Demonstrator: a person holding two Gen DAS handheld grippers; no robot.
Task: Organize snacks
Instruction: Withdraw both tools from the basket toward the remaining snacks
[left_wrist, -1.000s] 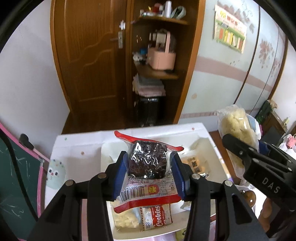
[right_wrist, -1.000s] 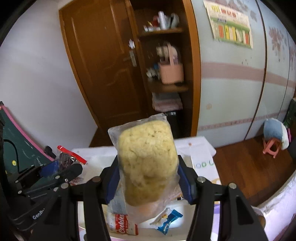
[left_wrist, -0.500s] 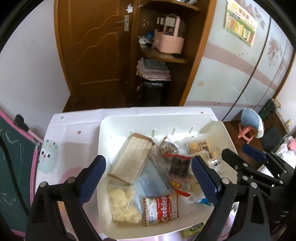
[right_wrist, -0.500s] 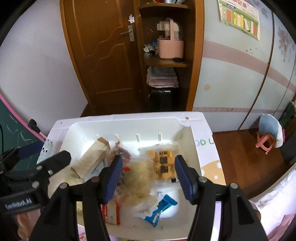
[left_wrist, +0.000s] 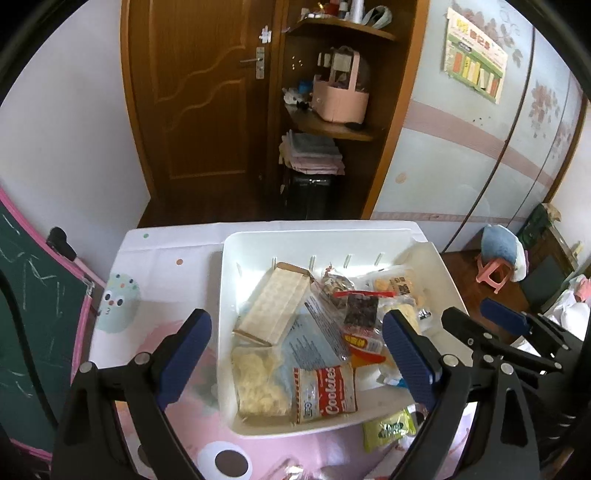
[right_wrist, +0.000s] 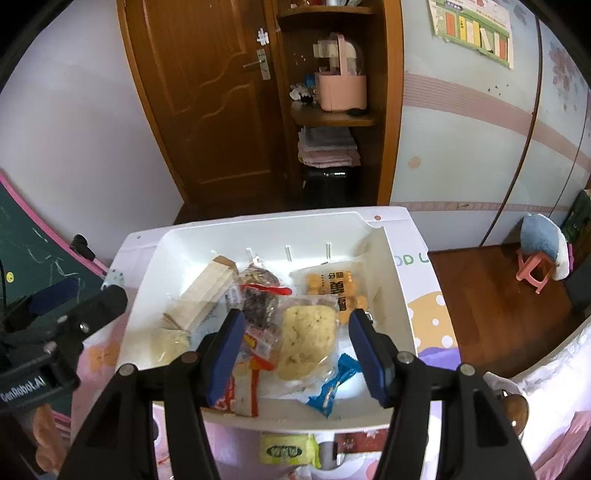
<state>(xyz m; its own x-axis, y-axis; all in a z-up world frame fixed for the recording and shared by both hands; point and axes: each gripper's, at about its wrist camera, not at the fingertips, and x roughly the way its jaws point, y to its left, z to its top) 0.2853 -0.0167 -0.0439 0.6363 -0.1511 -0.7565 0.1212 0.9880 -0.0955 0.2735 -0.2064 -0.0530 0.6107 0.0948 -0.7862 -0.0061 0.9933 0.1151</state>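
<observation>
Both my left gripper (left_wrist: 297, 354) and right gripper (right_wrist: 297, 354) hang spread and empty over the white bin (right_wrist: 391, 280), most snacks inside, a green packet (right_wrist: 288, 448) outside awaiting pickup.

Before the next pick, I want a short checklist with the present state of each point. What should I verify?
1. Left gripper empty, jaws apart: ok.
2. Right gripper empty, jaws apart: ok.
3. Yellow crumbly packet lies inside the white bin: ok.
4. Dark red-edged packet lies inside the bin: ok.
5. All snacks in the bin: not ok, the green packet lies outside, by the near wall.
6. More snacks under the grippers: cannot tell.
</observation>
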